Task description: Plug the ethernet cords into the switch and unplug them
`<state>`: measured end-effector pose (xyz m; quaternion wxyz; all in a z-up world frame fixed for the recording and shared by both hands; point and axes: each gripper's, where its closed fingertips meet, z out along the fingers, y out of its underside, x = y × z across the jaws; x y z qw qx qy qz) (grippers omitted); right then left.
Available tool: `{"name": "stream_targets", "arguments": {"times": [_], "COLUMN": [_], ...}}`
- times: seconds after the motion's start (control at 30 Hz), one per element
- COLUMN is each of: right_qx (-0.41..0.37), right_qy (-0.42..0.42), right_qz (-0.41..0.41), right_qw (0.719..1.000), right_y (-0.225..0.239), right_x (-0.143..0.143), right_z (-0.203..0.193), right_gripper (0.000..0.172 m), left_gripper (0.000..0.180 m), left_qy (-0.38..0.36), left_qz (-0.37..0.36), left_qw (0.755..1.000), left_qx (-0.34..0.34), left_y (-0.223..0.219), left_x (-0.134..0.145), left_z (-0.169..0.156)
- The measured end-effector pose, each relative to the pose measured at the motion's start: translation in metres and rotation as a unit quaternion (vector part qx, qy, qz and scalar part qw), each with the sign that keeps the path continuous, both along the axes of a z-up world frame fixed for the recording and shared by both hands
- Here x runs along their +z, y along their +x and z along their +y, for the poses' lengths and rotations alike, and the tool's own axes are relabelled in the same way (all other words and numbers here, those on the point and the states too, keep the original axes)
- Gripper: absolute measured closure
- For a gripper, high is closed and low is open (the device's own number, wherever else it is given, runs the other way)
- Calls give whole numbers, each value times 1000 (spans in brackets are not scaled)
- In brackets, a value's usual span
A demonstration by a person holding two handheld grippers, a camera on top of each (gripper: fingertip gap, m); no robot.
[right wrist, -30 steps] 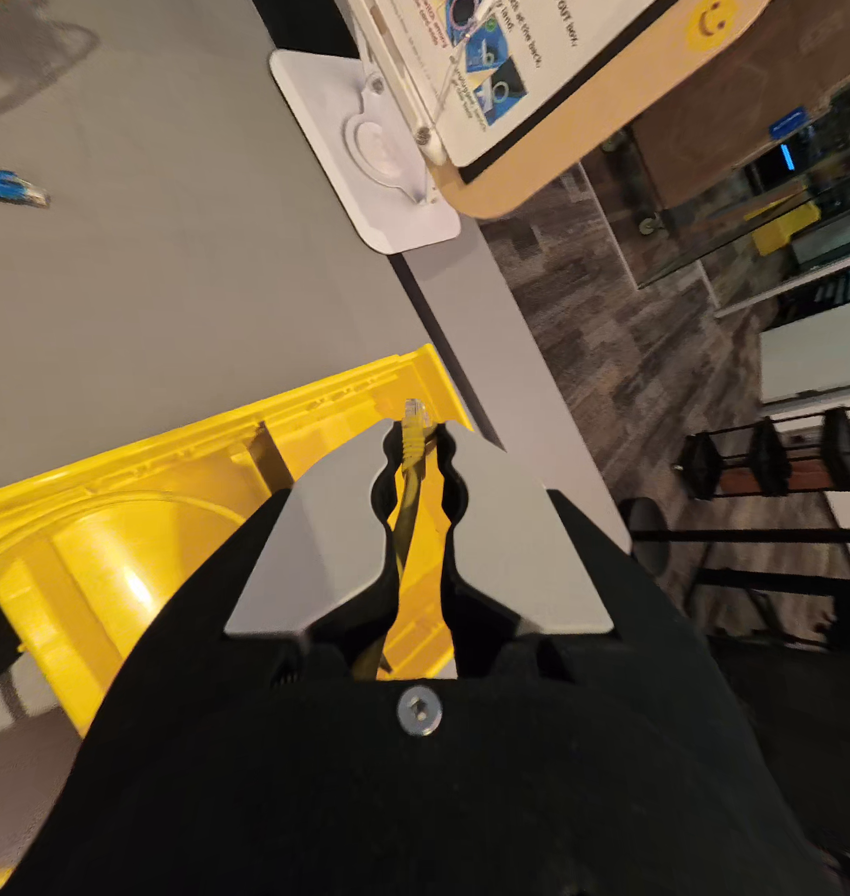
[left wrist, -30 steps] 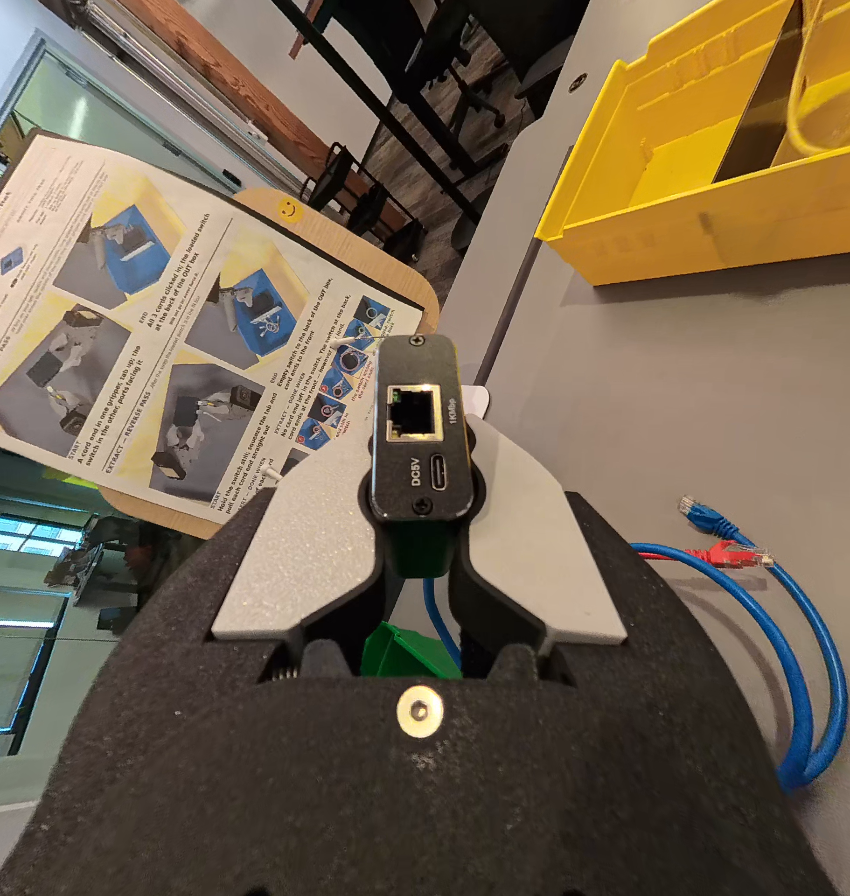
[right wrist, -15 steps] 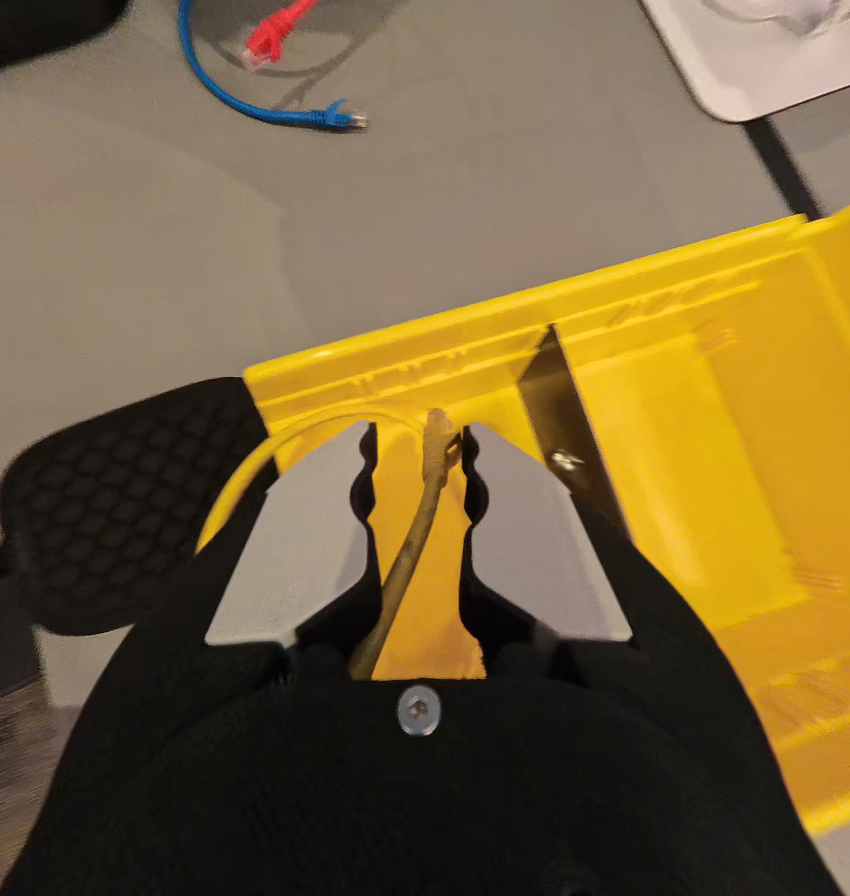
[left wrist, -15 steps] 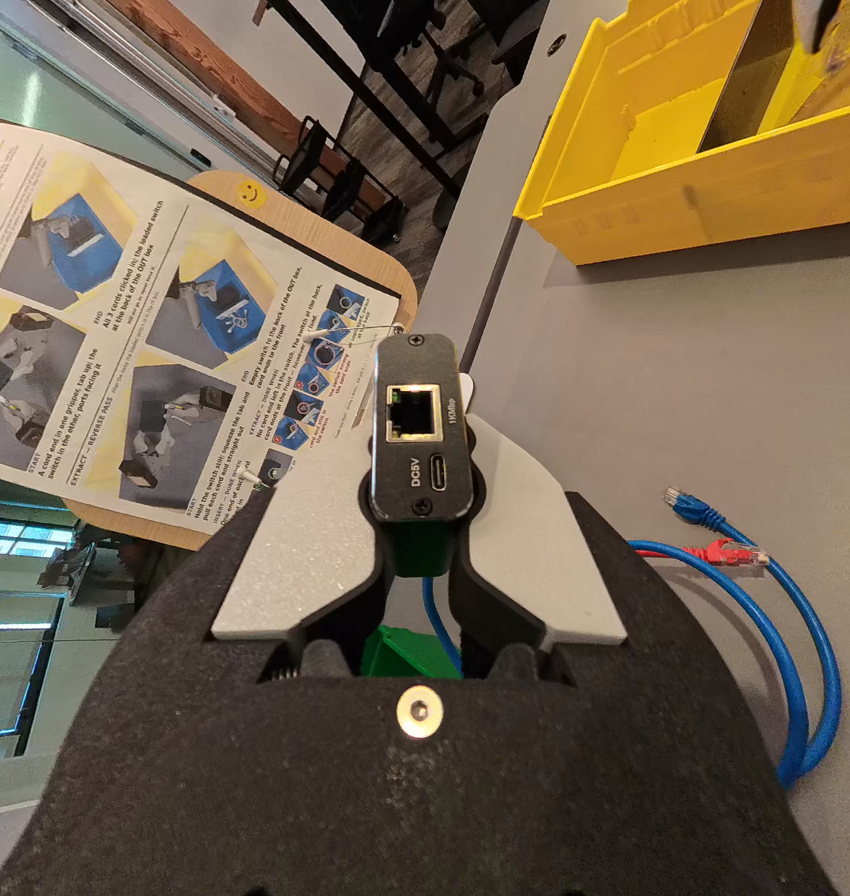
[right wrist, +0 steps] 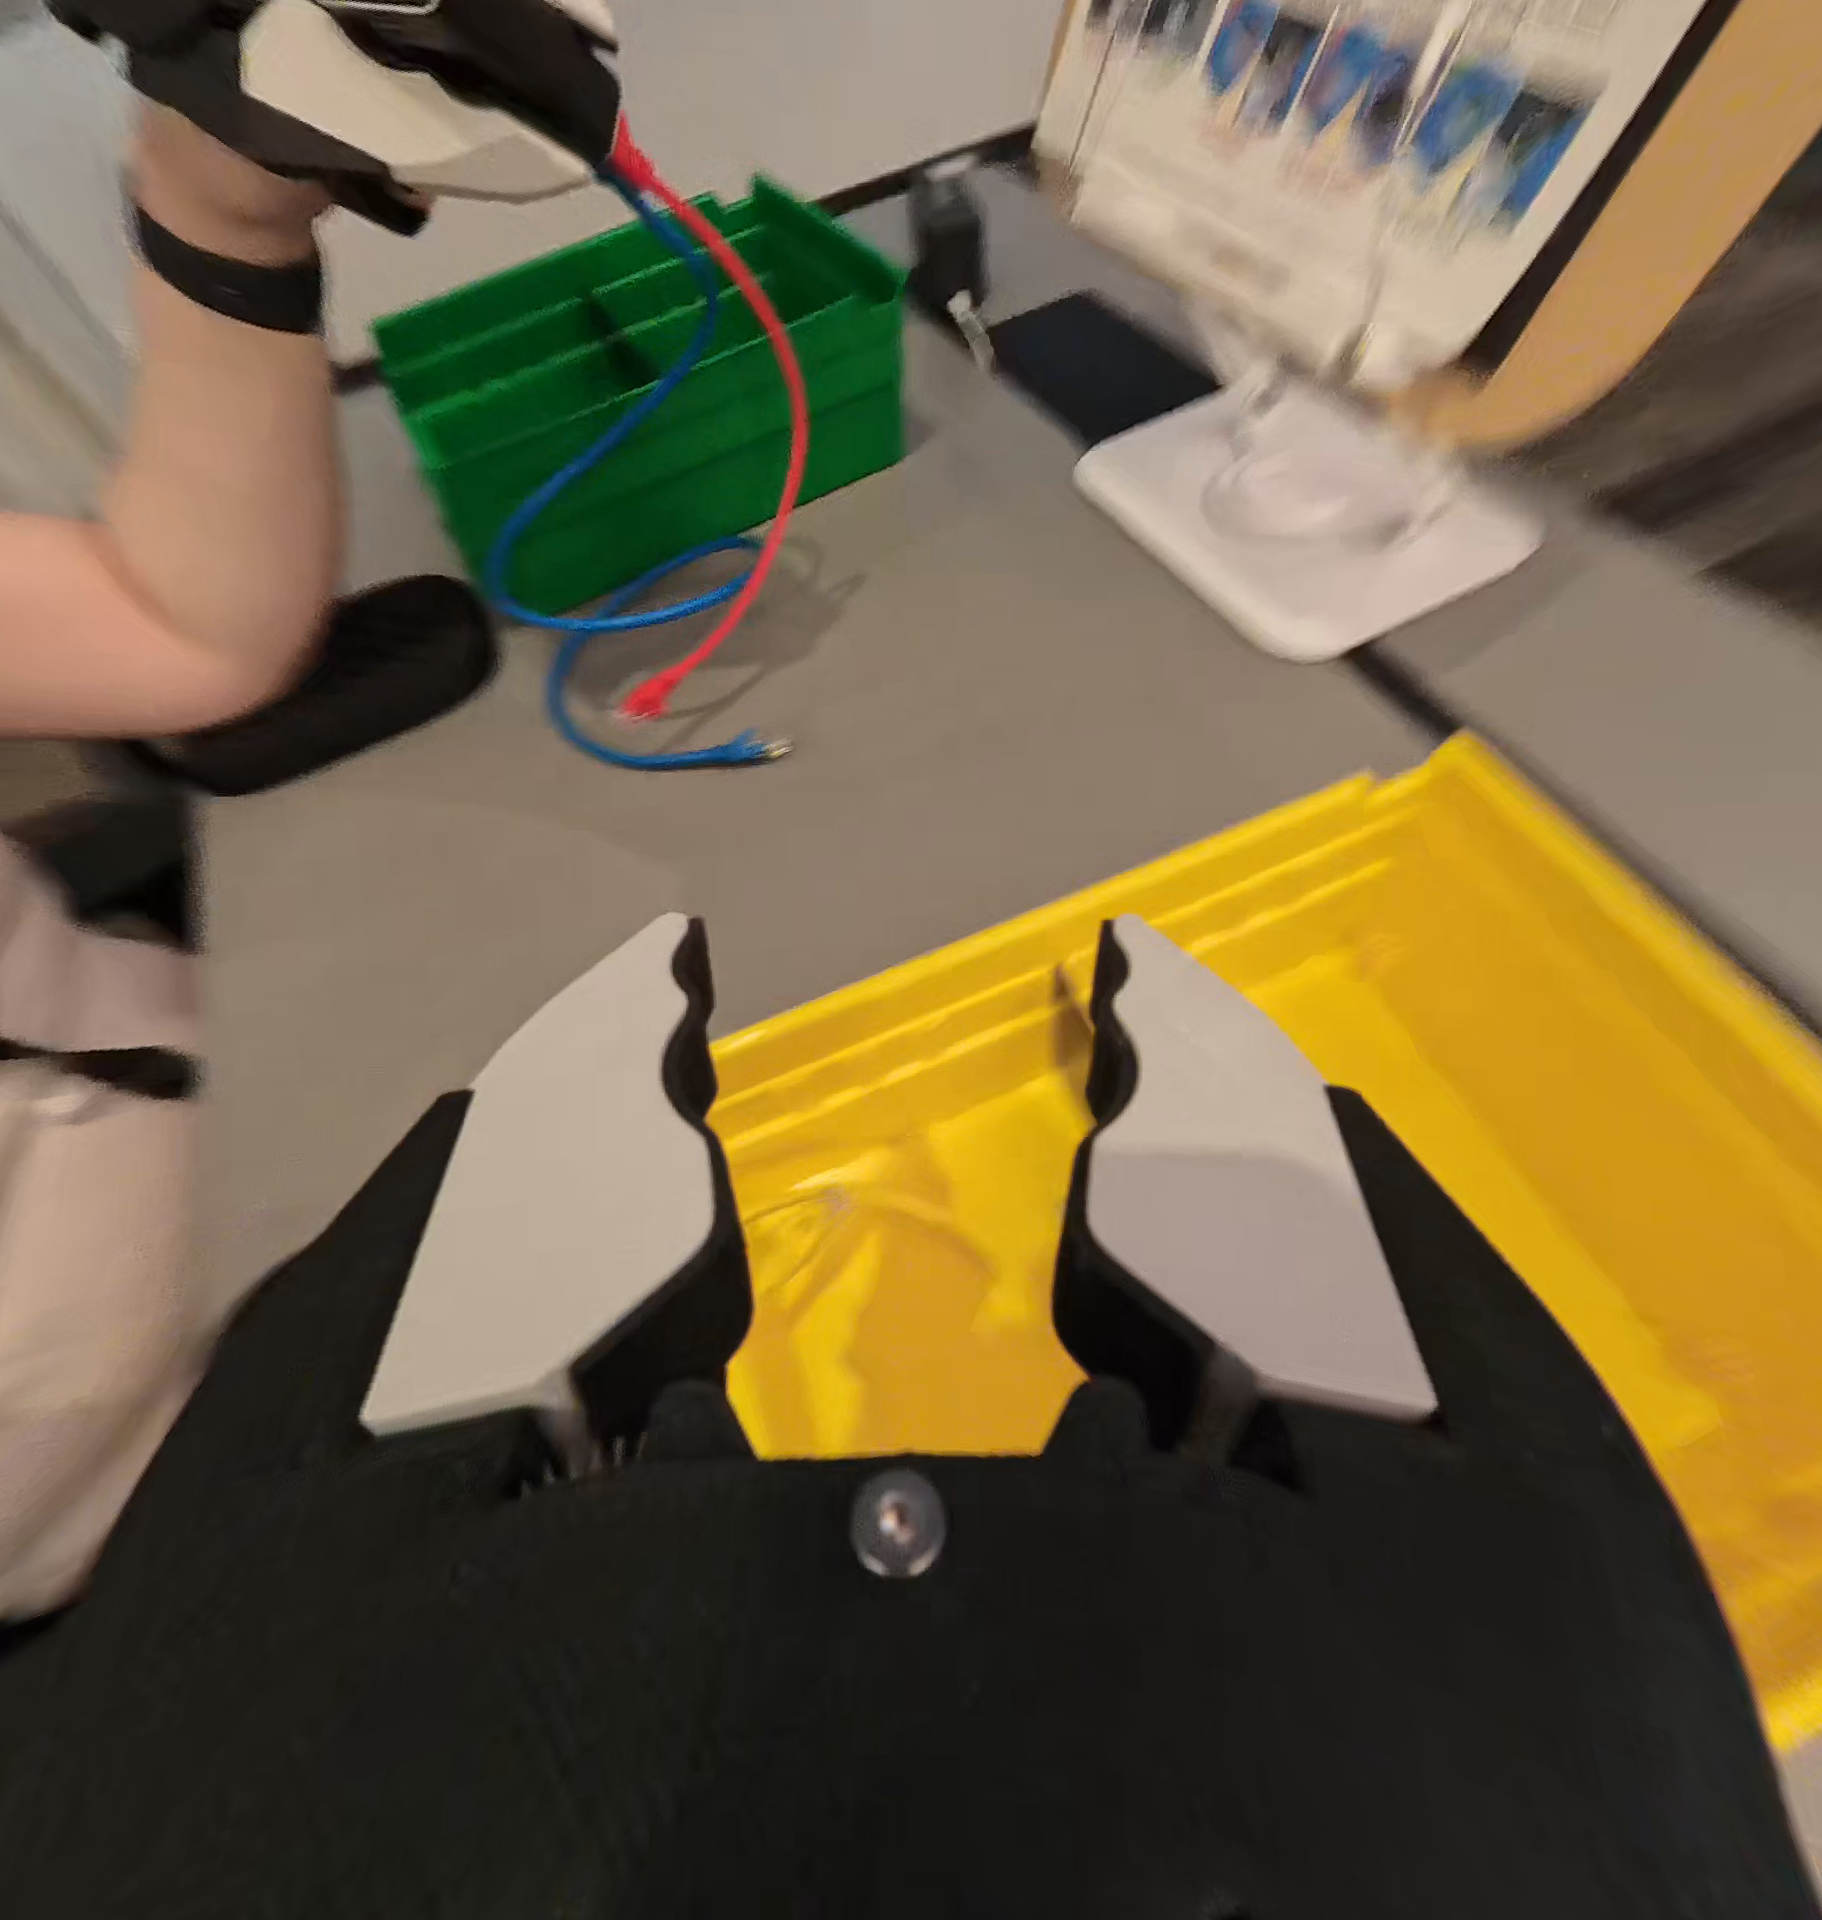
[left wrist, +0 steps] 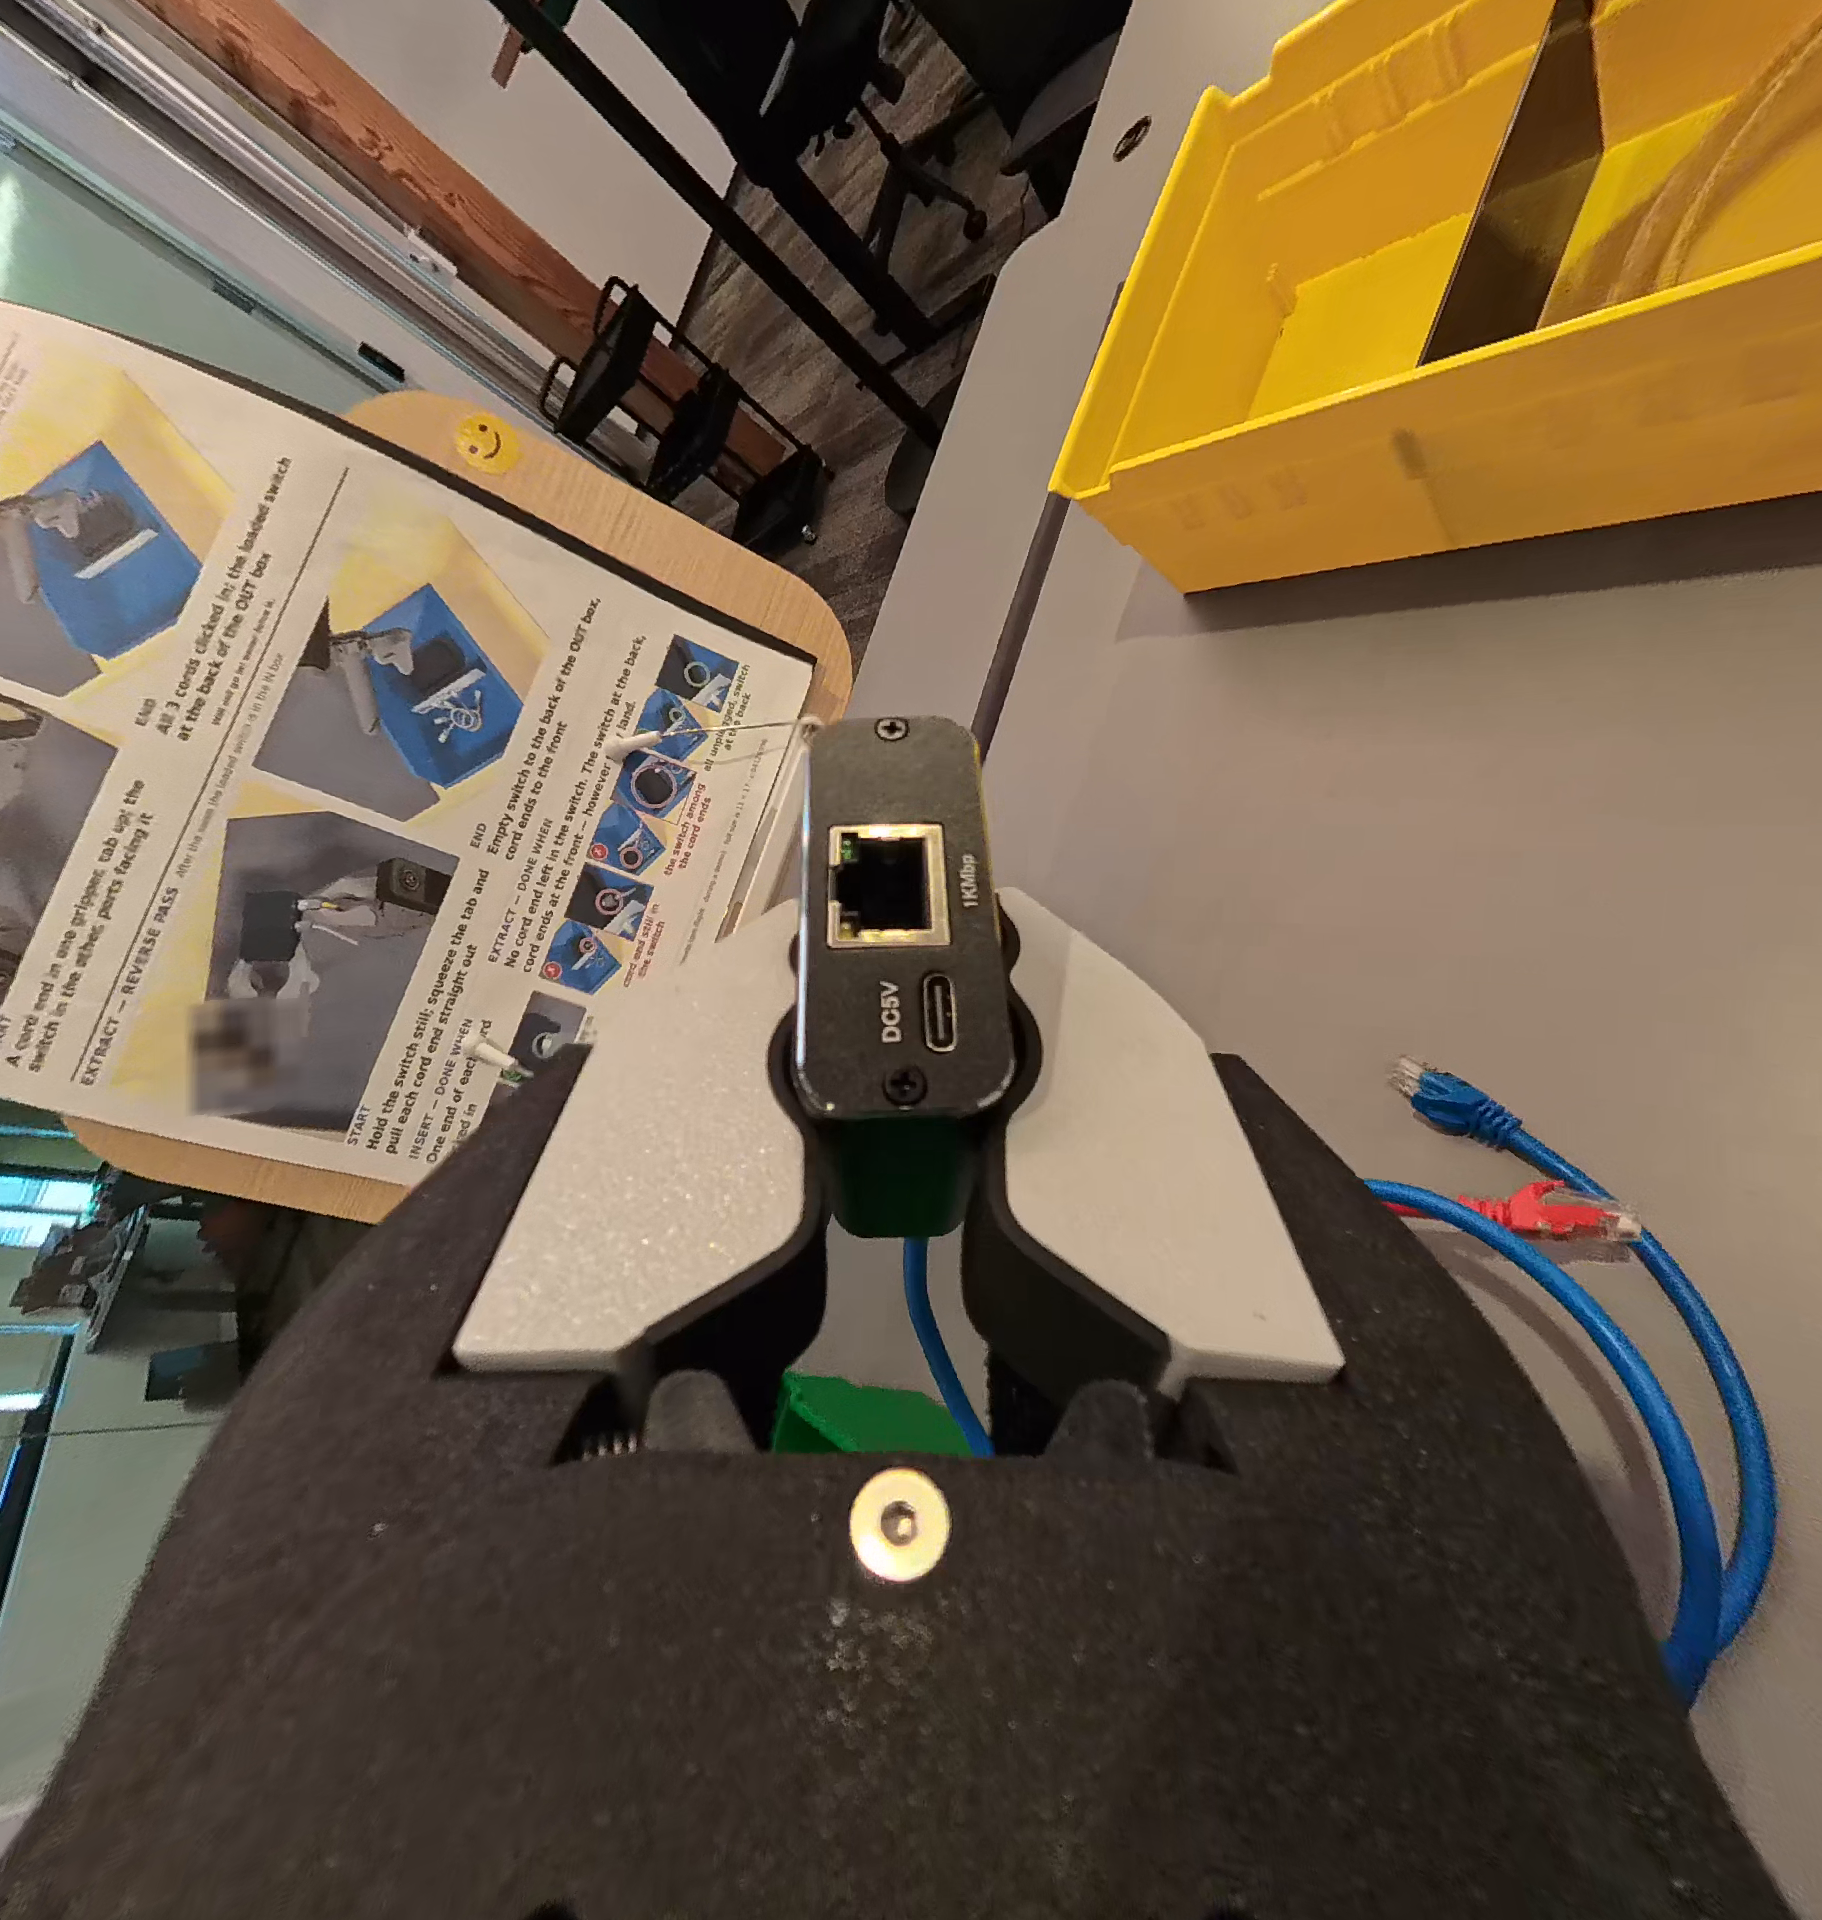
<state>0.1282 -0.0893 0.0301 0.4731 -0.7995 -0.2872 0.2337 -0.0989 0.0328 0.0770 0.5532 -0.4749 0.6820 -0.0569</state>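
Grey tabletop carries it all. Clamped upright in the left gripper point(left wrist: 902, 1039), the black switch point(left wrist: 899, 914) stays put, blue point(right wrist: 616, 436) and red cords point(right wrist: 782, 416) still dangling from it. The right gripper point(right wrist: 899, 997) has let go of the yellow cord and now gapes empty above the yellow bin point(right wrist: 1509, 1039): one cord unplugged. Only its view shows the green bin point(right wrist: 658, 416).

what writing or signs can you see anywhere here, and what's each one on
I won't repeat the wording, only where it stands.
Switch: sharp white lettering beside its ethernet port and beside its small power port.
Instruction sheet: black headings and captions, a few red notes; blurred in the right wrist view.
Wooden board: a yellow smiley sticker, no words.
Yellow bin: faint raised marks on its front wall, unreadable.
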Motion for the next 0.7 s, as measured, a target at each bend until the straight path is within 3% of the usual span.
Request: {"name": "stream_targets", "arguments": {"times": [0.1, 0.2, 0.33, 0.4, 0.5, 0.6, 0.7], "right_qx": [12, 59, 114, 127, 125, 169, 175], "right_qy": [163, 296, 395, 401, 389, 350, 349], "right_qz": [-110, -223, -312, -311, -280, -216, -210], "right_qw": [980, 927, 857, 852, 869, 896, 896], "right_y": [-45, -122, -205, -227, -233, -238, -239], "right_x": [38, 65, 77, 80, 82, 74, 72], "right_z": [15, 18, 28, 38, 55, 55, 57], "right_gripper": [113, 120, 127, 127, 127, 139, 146], "left_gripper": [154, 154, 154, 154, 154, 154, 154], "left_qy": [-12, -25, -31, -20, -10, -2, -1], "left_qz": [-8, -8, 7, 17, 27, 25, 19], "left_qw": [999, 998, 995, 994, 993, 991, 991], "left_qx": [-28, -65, -95, -104, -118, -131, -133], "left_y": [5, 10, 14, 15, 15, 16, 16], "left_x": [1, -1, -7, -10, -12, -11, -8], "left_z": [-9, -22, -36, -40, -45, -50, -50]}}
